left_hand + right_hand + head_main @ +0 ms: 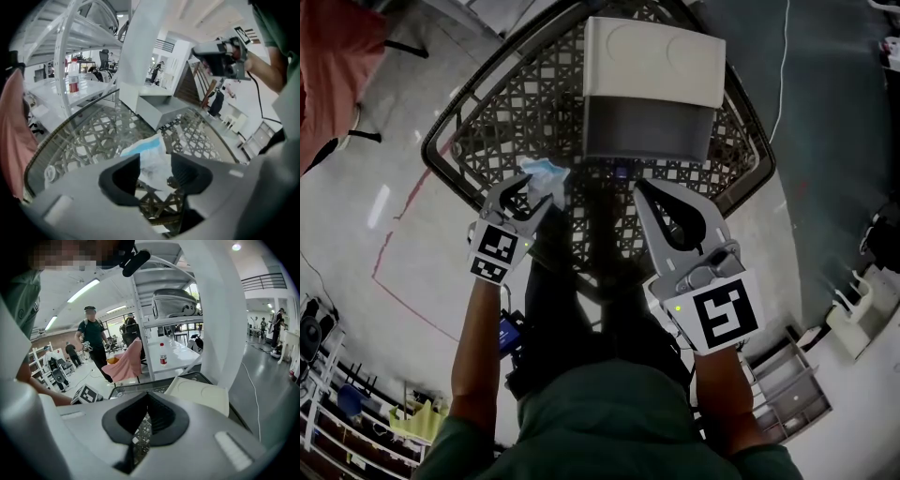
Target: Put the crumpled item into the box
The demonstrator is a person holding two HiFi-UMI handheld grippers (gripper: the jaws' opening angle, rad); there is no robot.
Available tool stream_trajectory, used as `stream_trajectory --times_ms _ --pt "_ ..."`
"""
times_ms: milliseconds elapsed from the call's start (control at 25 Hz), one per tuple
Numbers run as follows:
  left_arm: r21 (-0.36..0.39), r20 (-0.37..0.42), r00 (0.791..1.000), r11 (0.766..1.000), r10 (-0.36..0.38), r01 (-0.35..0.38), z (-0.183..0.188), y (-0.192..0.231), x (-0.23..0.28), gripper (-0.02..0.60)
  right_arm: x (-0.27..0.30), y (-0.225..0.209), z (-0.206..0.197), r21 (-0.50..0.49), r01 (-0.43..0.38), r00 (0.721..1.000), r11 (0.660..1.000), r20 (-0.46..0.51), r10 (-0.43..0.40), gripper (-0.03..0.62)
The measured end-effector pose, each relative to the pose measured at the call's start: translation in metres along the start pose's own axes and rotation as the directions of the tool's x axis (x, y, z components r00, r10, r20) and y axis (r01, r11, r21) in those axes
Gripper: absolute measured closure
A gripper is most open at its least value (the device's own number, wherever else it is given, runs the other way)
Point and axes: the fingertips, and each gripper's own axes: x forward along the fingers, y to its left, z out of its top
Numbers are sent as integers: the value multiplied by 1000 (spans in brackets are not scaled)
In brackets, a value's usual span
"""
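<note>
I am working over a lattice-topped table (502,122) that is filling the upper half of the head view, a gripper in each hand. My left gripper (534,192) is reaching in from the lower left with its jaws standing wide apart, and the crumpled item (546,174), white with a blue streak, is lying on the table right at their tips, left of centre. In the left gripper view the crumpled item (147,152) is sitting between the two jaws at lower centre, with the left gripper (155,165) framing it and not clamping it. The box (649,131) is standing at top centre of the head view, its pale lid (652,61) tipped back, near the crumpled item and to its upper right. In the left gripper view the box (161,110) is showing beyond the crumpled item, at centre. My right gripper (640,186) is hovering at centre right, pointing toward the box, its jaws pressed together on nothing. In the right gripper view the right gripper (146,394) is showing its tips meeting, with the lid (199,397) lying past them at right.
</note>
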Motion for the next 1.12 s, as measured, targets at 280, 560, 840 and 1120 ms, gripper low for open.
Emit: stream_trajectory --times_ms 280,560,840,1120 --pt "24 24 1000 1000 16 -17 -3 1 5 437 -2 2 -1 -8 -3 1000 1000 -4 3 589" --pt "1 24 999 1000 22 -22 -6 2 8 509 -5 3 0 -21 -3 1000 1000 18 3 589" --pt "8 13 1000 1000 24 -24 -1 1 2 526 -13 2 0 4 20 1000 1000 5 -20 589" --pt "35 32 999 999 24 -25 15 -3 -9 528 -24 3 5 3 31 999 1000 27 -31 589"
